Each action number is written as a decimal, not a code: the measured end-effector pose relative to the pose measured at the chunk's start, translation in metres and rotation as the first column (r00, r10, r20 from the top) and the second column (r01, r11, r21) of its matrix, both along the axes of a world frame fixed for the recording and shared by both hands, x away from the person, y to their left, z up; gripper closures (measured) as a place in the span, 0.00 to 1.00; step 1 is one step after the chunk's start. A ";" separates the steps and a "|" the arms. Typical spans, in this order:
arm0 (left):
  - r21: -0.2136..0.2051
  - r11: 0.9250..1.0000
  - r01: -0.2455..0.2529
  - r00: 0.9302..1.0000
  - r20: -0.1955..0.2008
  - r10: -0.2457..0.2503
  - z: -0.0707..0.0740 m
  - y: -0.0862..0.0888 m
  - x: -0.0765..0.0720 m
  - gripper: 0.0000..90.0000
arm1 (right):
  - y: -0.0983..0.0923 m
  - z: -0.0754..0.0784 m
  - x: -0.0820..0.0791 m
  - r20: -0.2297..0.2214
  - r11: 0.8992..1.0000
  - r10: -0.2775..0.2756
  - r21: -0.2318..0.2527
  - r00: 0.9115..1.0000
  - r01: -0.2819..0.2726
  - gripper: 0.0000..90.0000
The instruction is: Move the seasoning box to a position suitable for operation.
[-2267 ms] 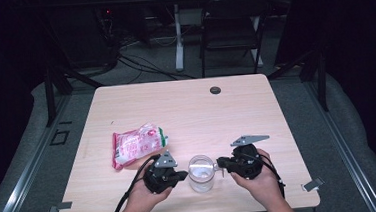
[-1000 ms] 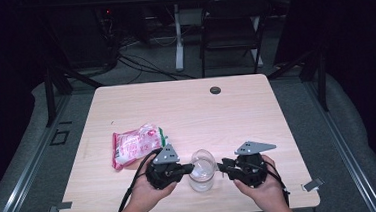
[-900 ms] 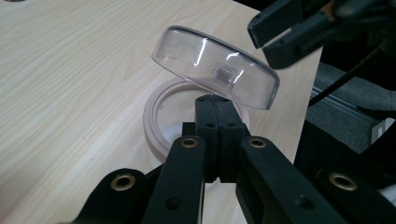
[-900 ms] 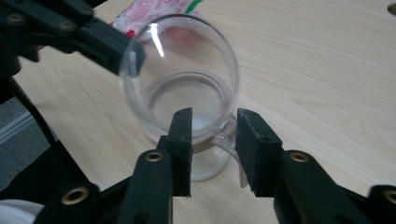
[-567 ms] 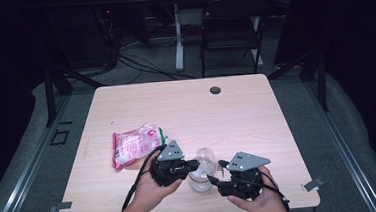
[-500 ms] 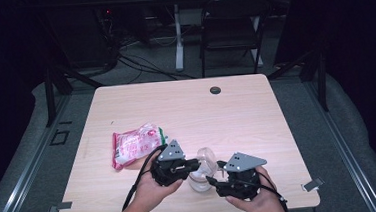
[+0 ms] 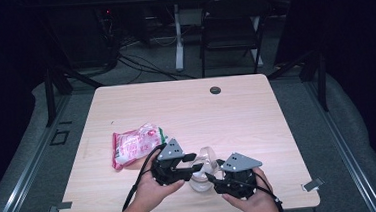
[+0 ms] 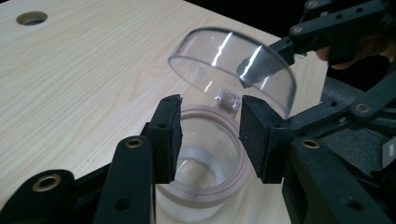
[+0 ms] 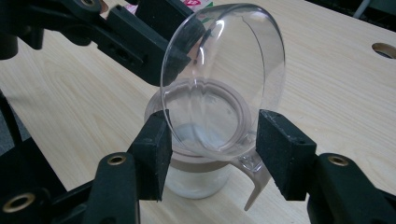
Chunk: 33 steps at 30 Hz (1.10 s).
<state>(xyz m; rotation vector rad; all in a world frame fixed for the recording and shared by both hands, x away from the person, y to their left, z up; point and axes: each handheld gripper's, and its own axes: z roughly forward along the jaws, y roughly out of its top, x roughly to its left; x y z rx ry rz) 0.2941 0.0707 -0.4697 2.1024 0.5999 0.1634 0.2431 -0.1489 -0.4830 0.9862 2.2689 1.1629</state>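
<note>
Clear plastic jar [image 7: 199, 179] on a pale wood-grain table [image 7: 257, 121], its domed lid [image 8: 233, 65] tilted open.
Left gripper [image 8: 210, 133] brackets the jar's rim, jaws parted; right gripper [image 9: 211, 149] straddles the lid, jaws apart.

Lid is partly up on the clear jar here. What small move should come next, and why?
Probably swing the clear domed hinged lid further back. It stands tilted over the clear round jar, half covering the mouth. The left gripper brackets the jar's rim and could steady it; whether it is clamped is unclear. The right gripper straddles the lid's lower edge, jaws apart, placed to push it.
</note>
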 end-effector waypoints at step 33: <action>0.102 0.993 -0.058 0.998 -0.022 0.061 -0.037 0.002 0.014 0.71 | -0.015 -0.002 0.004 -0.041 0.997 -0.009 0.072 0.999 0.012 0.52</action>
